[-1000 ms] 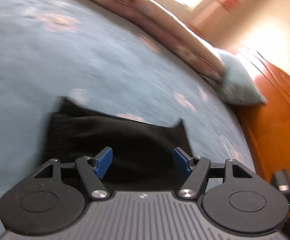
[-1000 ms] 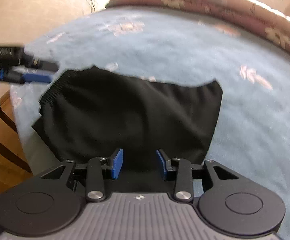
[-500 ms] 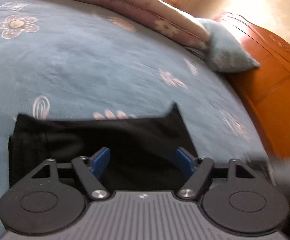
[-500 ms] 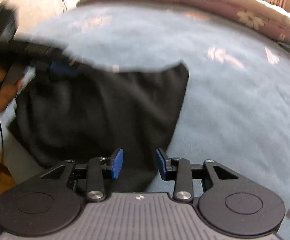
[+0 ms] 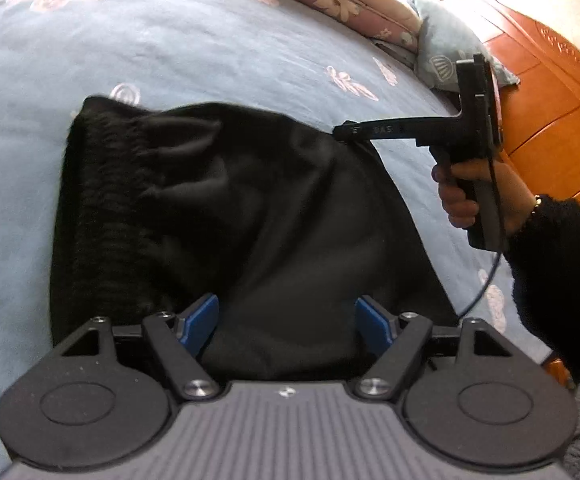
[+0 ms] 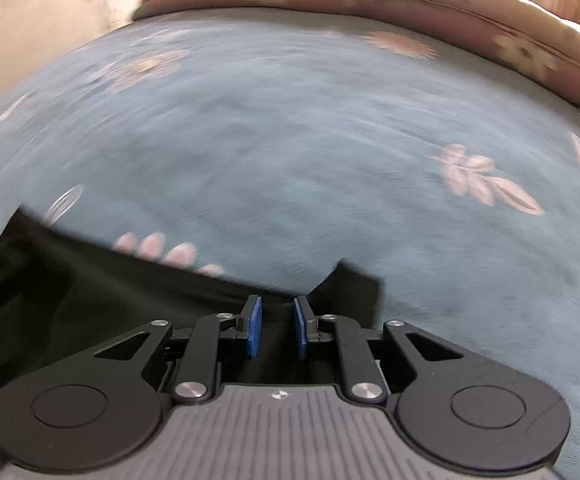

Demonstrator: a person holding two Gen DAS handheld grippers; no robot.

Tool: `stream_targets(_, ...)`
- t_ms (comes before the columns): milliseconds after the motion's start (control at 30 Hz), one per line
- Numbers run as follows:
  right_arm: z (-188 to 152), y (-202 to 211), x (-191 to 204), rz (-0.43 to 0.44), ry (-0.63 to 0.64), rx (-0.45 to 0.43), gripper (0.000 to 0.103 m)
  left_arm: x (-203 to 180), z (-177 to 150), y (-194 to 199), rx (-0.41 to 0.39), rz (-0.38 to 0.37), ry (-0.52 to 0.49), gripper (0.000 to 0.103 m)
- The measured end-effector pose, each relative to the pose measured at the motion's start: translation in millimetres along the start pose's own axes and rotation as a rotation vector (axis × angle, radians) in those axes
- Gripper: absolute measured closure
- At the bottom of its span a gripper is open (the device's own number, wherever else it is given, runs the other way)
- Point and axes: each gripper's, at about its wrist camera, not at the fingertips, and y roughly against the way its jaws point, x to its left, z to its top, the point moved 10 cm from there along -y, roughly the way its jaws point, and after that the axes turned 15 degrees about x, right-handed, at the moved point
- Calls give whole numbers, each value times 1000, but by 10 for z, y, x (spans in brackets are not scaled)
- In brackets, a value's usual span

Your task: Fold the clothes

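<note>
Left wrist view takes in the wide pale-blue bedspread with pink flower print [image 5: 209,40], and on it lies the black knit garment with a ribbed band [image 5: 229,208], rumpled, its near edge running under the camera. At the garment's far right corner the right tongs [image 5: 344,131], held in a person's hand [image 5: 478,192], have just been closing; from here they look clamped on that corner. Right wrist view shows the same tongs [image 6: 276,330] with their blue pads [image 6: 253,330] nearly together and dark cloth between them, though blur hides whether they truly bite. The left tongs [image 5: 285,326] stand wide apart over the near hem, gripping nothing. To fold well, I would first clamp the left tongs on the hem, then lift both corners together, keeping the edge taut so the layers land square.
</note>
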Motion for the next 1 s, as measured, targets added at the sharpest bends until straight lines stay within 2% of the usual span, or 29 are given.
stream_targets(33, -36, 23, -66, -16, -12, 5, 92, -5, 14, 50, -3, -5, 5, 28)
stream_targets(167, -72, 304, -15, 6, -32, -29, 86, -104, 307, 300, -122, -12, -58, 23)
stream_targets(300, -188, 639, 388, 143, 23, -71, 84, 33, 685, 211, -181, -26, -35, 23)
stream_targets(400, -327, 660, 685, 169, 80, -60, 81, 337, 836, 106, -200, 39, 24, 23)
stream_targets(467, -395, 549, 787, 166, 103, -34, 76, 547, 866, 84, -201, 69, 74, 32)
stream_targets(500, -422, 467, 786, 143, 105, -21, 74, 577, 860, 134, -208, 46, 91, 32)
stream_targets(567, -448, 365, 704, 128, 72, -14, 59, 563, 820, 268, -227, 47, 105, 32)
stream_targets(600, -440, 373, 649, 134, 39, -15, 57, 556, 800, 336, -236, 47, 112, 31)
stream_targets(667, -423, 461, 571, 138, -7, -28, 56, 470, 738, 464, -255, 53, 99, 27)
stream_targets(733, -420, 618, 550, 125, -10, -59, 56, 320, 649, 522, -253, 5, 72, 26)
stream_targets(833, -557, 862, 709, 199, 52, -72, 56, 113, 488, 456, -204, -26, 18, 26)
stream_targets(933, -764, 922, 956, 260, 135, -39, 48, 60, 311, 268, -138, 21, -20, 26)
stream_targets(1000, -906, 867, 1109, 272, 184, -9, 46, 189, 233, 151, -114, 54, 18, 26)
